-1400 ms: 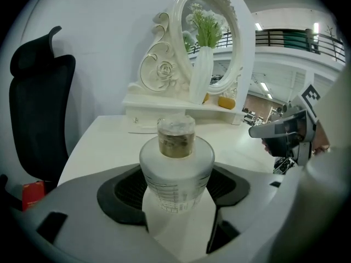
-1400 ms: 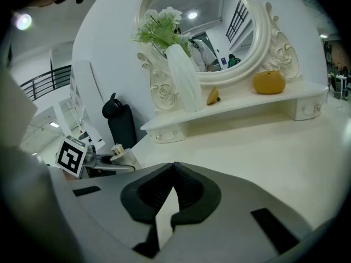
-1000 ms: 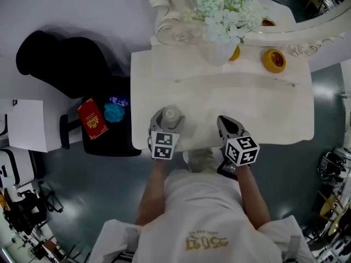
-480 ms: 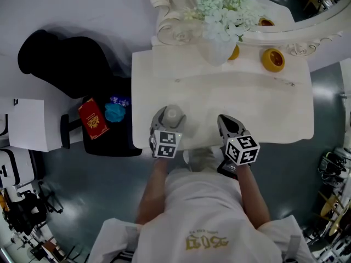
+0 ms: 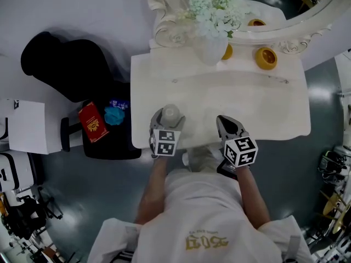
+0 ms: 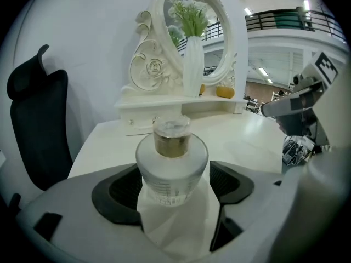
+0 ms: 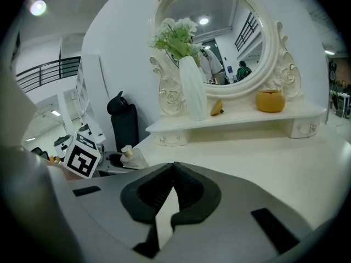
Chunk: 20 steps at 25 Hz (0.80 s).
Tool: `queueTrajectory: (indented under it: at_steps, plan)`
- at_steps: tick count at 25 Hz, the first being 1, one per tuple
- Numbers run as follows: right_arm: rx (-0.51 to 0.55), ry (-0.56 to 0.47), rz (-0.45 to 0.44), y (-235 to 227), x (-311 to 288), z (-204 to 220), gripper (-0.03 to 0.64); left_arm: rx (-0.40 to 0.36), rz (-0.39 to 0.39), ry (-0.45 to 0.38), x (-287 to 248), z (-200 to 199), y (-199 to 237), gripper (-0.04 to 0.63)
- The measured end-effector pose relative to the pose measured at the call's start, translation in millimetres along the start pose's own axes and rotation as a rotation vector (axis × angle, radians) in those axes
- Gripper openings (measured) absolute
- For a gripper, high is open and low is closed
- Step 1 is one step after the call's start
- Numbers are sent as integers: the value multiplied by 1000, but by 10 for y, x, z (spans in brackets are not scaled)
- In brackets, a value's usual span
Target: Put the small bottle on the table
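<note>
The small frosted bottle with a gold neck stands upright on the white dressing table, near its front left edge. My left gripper surrounds it and its jaws are opening. In the left gripper view the bottle sits between the black pads, with thin gaps on both sides. My right gripper rests over the table's front edge to the right, shut with nothing in it; its pads meet at the tips. The bottle also shows at the left of the right gripper view.
A white vase of pale flowers and an ornate oval mirror stand on the raised back shelf, with a yellow bowl beside them. Left of the table are a black chair and a dark stand holding a red box.
The left gripper's jaws have eased apart around the bottle, which stays upright in the same spot. The right gripper has not moved.
</note>
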State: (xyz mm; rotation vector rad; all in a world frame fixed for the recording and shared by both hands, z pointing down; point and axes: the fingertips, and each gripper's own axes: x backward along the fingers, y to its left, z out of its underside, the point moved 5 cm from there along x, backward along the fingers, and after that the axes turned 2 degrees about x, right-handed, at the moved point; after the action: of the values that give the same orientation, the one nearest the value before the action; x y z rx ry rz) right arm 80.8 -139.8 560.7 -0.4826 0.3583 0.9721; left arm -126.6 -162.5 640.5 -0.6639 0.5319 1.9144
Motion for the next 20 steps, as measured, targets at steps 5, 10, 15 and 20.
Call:
queueTrajectory:
  at_steps: [5, 10, 15, 20]
  plan:
    - [16, -16, 4, 64, 117, 13, 13, 32, -9, -48, 159, -34, 3, 358]
    - [48, -48, -5, 163, 204, -69, 12, 73, -9, -79, 333, -32, 29, 356]
    - [73, -80, -19, 280, 275, -137, 13, 66, -22, -130, 502, -70, 40, 350]
    - [91, -109, -39, 424, 328, -172, 12, 72, -36, -176, 746, -128, 17, 322]
